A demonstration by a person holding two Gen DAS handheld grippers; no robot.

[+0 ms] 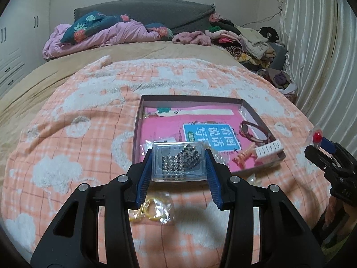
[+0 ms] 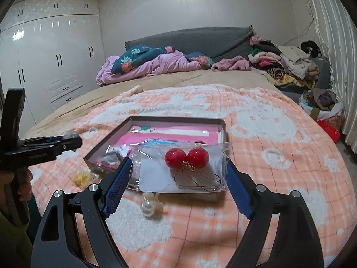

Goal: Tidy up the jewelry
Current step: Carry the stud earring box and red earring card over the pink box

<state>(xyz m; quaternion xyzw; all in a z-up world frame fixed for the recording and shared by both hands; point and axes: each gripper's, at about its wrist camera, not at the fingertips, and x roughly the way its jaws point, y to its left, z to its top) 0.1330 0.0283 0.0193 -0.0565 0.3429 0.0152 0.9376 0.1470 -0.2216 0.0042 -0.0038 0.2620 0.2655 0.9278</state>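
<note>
My left gripper is shut on a clear plastic case with a dark beaded bracelet inside, held above the near edge of the open grey box. The box has a pink lining and holds a brown bracelet, an orange coil and a white item. My right gripper is shut on a clear bag of red ball earrings, held above the blanket near the box. The right gripper also shows in the left wrist view, right of the box.
A bag of yellow rings lies on the orange checked blanket under my left gripper. A white pearl piece lies under my right gripper. Bedding and piled clothes lie at the bed's far end.
</note>
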